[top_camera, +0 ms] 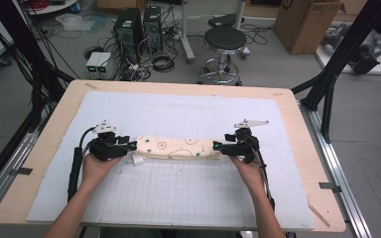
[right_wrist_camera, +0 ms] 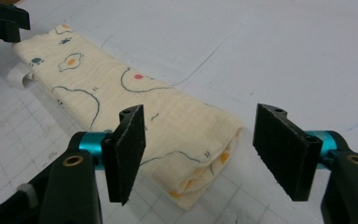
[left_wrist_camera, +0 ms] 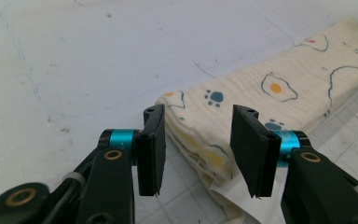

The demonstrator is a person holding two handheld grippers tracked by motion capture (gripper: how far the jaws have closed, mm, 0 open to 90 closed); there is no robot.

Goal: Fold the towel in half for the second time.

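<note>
Both tools, left (left_wrist_camera: 198, 154) and right (right_wrist_camera: 209, 156), apart, seemingly clear of folded cloth (top_camera: 176, 148) ends.

A lab or test room: beyond the far edge of the wooden bench (top_camera: 39, 163) stand computer towers (top_camera: 138, 29) amid tangled floor cables (top_camera: 156, 59), a round stool (top_camera: 224, 42), cardboard boxes (top_camera: 305, 22) and black frame struts (top_camera: 345, 49) on grey floor

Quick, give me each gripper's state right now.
Left gripper: open, straddling one end of the folded cloth, pads not pressing.
Right gripper: open, the cloth's other end between its jaws, not gripped.
</note>
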